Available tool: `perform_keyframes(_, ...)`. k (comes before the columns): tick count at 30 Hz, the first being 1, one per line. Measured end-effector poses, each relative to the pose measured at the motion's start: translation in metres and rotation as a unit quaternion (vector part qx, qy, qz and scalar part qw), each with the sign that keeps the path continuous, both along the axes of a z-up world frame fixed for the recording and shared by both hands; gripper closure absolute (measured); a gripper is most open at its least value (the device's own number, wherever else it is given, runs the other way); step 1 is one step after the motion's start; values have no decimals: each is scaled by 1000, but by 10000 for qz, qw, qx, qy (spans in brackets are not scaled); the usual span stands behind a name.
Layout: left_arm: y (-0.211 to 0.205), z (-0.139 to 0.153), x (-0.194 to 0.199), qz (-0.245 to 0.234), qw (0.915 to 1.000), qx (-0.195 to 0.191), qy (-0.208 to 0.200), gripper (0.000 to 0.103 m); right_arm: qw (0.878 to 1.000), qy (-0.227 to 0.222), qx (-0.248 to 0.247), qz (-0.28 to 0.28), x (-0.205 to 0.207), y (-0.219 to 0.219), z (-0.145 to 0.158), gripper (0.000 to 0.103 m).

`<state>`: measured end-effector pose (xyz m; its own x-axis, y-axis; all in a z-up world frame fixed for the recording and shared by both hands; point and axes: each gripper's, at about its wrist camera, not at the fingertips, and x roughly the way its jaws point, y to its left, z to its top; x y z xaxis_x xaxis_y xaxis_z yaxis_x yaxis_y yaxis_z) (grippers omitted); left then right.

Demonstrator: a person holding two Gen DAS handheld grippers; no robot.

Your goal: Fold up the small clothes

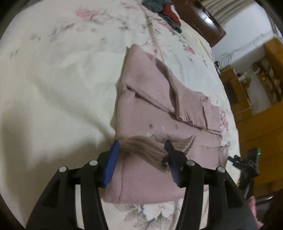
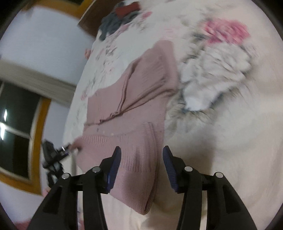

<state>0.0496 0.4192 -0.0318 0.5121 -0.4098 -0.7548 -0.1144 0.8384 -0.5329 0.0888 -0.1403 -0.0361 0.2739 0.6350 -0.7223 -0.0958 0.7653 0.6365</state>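
A pink knit sweater (image 1: 150,99) lies partly folded on a floral bedsheet (image 1: 53,79), with a ribbed sleeve laid across its middle. My left gripper (image 1: 141,144) is open just above the sweater's near part. A blurred ribbed cuff (image 1: 145,150) hangs loose between its blue pads, touching the right one. In the right wrist view the sweater (image 2: 134,106) runs away from me. My right gripper (image 2: 141,152) is open over its near folded edge, with cloth under the gap. Each gripper shows small in the other view: the right gripper (image 1: 247,159) and the left gripper (image 2: 53,155).
A heap of dark grey and red clothes (image 1: 164,10) sits at the far end of the bed by a dark wooden headboard (image 1: 199,19). Yellow wooden furniture (image 1: 256,106) stands beside the bed. A window (image 2: 16,123) is on the wall.
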Motion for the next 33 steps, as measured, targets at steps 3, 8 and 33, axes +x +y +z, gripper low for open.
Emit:
perform_keyframes(3, 9, 10, 1, 213, 9989, -184, -373, 51, 9983, -238, -379, 381, 3, 19, 5, 53)
perform_keyframes(8, 2, 12, 9, -151, 9986, 69, -512, 48, 9903, -522, -931, 886, 10, 46, 4, 53)
perform_keyframes(33, -54, -33, 37, -1303, 9750, 1782, -264, 86, 9606, -1206, -1739, 1800, 2, 91, -3, 88)
